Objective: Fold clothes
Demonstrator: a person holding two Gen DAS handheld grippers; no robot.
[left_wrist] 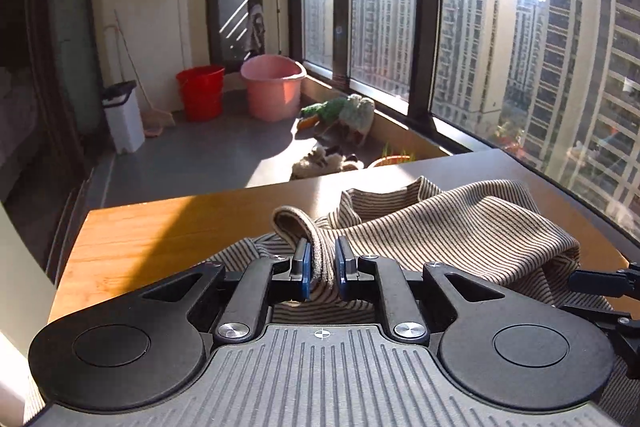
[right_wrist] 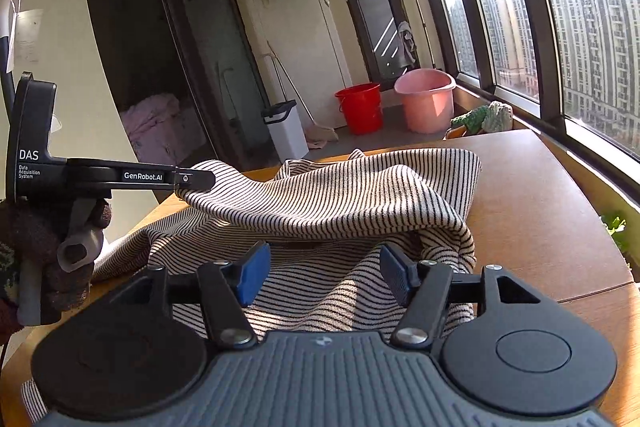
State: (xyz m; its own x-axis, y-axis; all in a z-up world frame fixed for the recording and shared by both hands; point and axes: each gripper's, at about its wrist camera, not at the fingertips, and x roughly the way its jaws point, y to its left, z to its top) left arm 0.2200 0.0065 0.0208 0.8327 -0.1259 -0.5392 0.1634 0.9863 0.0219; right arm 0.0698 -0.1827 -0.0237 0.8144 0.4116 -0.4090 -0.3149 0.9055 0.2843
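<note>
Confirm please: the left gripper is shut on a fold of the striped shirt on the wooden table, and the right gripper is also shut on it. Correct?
Not fully. The left gripper is shut on a fold of the striped shirt on the wooden table, but the right gripper is open: the right wrist view shows its blue pads apart, pressing nothing.

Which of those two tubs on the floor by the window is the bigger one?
The pink tub, nearest the window. It is wider and taller than the red bucket standing beside it on the side away from the glass.

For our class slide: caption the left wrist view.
Left hand-held gripper shut on striped garment atop wooden table.
</note>
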